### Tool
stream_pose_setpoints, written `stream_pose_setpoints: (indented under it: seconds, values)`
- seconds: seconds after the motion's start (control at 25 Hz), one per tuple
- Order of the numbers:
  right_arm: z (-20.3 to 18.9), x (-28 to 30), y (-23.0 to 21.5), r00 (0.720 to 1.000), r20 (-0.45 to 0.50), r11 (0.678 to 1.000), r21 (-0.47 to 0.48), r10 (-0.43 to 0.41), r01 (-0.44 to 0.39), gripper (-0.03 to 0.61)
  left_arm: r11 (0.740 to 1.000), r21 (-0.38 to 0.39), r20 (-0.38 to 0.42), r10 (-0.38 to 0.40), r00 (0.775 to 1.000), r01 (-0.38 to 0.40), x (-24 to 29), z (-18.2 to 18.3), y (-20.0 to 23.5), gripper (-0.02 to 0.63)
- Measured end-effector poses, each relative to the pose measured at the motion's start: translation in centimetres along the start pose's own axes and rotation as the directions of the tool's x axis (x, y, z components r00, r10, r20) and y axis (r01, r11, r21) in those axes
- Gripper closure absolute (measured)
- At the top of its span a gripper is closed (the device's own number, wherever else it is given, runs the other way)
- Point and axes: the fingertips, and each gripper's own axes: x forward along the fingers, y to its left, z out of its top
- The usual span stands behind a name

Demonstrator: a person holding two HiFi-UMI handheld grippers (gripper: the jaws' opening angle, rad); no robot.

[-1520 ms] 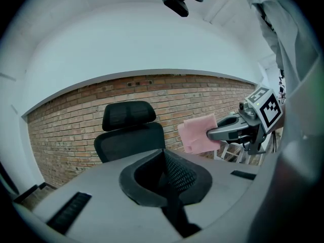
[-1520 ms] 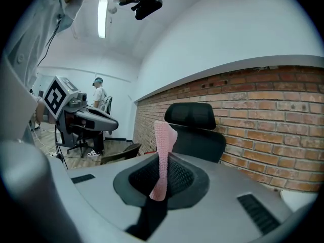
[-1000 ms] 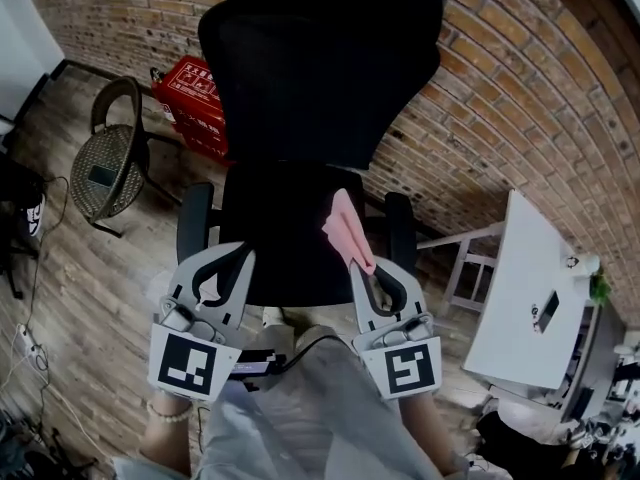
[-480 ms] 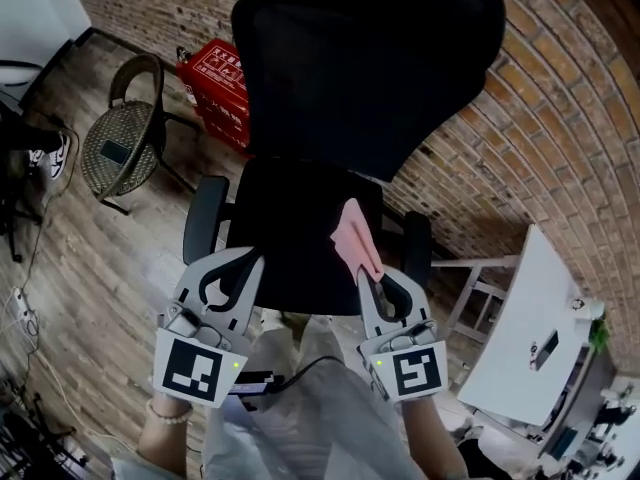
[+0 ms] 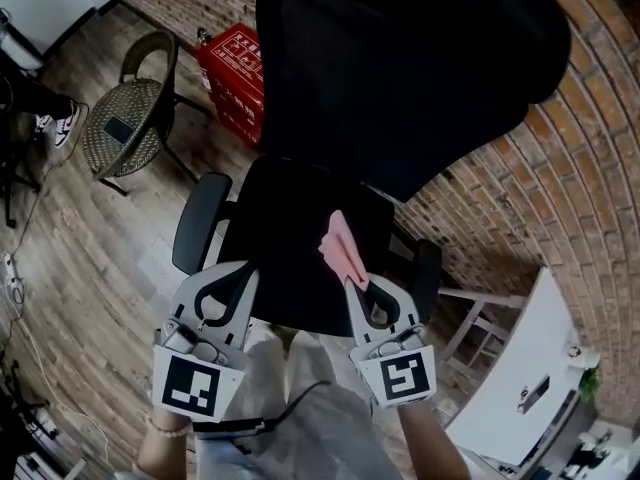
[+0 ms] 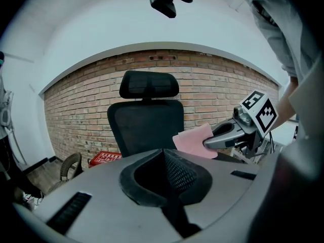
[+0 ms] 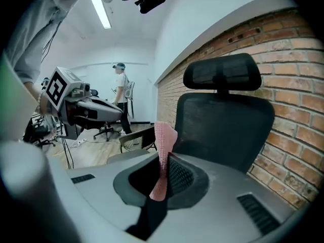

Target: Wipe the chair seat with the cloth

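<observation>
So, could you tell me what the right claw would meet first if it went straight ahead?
Probably the chair's backrest: the right claw, shut on the pink cloth, points straight at it, though depth is unclear.

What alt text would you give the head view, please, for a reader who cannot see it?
Seen from above, the right gripper pinches a pink cloth over the seat of a black office chair, while the left gripper, shut and empty, hovers beside it. A wicker chair and red crate stand on the wooden floor by a brick wall.
</observation>
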Motion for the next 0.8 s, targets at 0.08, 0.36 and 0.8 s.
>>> stream_pose_setpoints:
  seconds: [0.08,0.36,0.8]
  values:
    - [-1.0,1.8,-0.2,1.0,-0.016,1.0,-0.016,0.026,-0.026,0.523,1.0,-0.007,-0.011,0.019,1.0,-0.019,0.7,-1.3,0.4,0.595]
    - [-5.6,9.4,-0.8,0.993,-0.072,0.995,-0.034,0.096,-0.099,0.523,0.994,-0.06,-0.056,0.084,0.995,-0.087,2.7,-6.6,2.0,0.595]
    - [-12.2,22.6,3.5,0.963,-0.111,0.968,-0.024,0.247,-0.251,0.523,0.985,-0.107,-0.118,0.124,0.985,-0.137,6.3,-14.5,2.7,0.595]
